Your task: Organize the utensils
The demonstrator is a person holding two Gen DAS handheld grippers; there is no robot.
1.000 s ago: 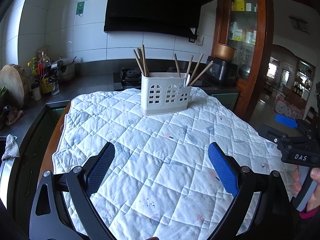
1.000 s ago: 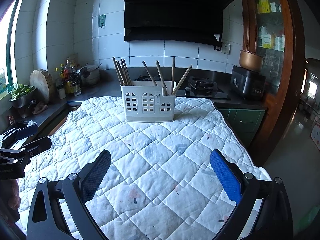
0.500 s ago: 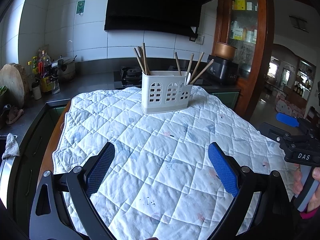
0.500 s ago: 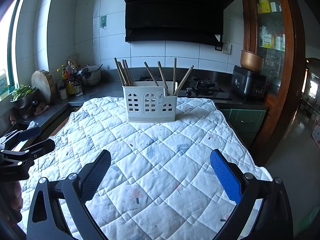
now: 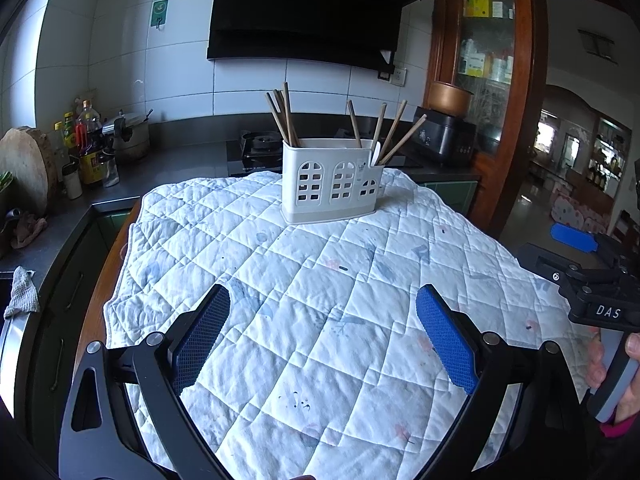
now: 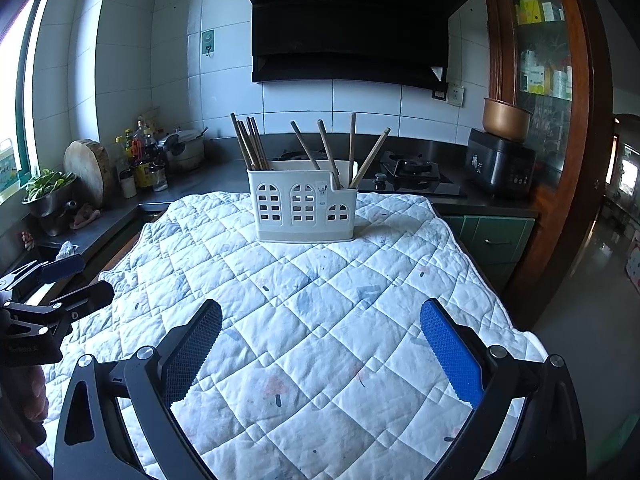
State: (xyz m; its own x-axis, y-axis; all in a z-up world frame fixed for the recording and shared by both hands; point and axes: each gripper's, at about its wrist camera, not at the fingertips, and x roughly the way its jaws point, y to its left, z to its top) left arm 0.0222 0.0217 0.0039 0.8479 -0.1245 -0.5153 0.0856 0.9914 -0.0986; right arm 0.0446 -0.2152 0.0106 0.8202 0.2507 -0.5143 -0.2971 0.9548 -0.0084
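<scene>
A white utensil holder (image 5: 331, 180) (image 6: 302, 206) with arched cut-outs stands upright at the far end of a quilted white cloth (image 5: 312, 300) (image 6: 320, 300). Several wooden chopsticks (image 5: 282, 114) (image 6: 250, 142) stick up from its left compartment. Others (image 5: 394, 132) (image 6: 360, 152) lean out of its right side, beside a white spoon handle (image 5: 375, 154). My left gripper (image 5: 322, 328) hangs open and holds nothing, well short of the holder. My right gripper (image 6: 320, 340) is likewise open and holds nothing. Each gripper also shows at the edge of the other's view, held by a hand.
A dark counter runs behind and left, with bottles (image 6: 146, 158), a pot (image 6: 182, 154), a round wooden board (image 6: 88, 168) and a bowl of greens (image 6: 48, 190). A gas hob (image 6: 408, 172) and a black cooker (image 6: 500, 164) sit at the back right. A wooden cabinet (image 6: 560, 80) stands on the right.
Both cameras have drifted slightly, so the holder sits a little higher and more central in view. Both grippers stay open, and nothing on the cloth has moved.
</scene>
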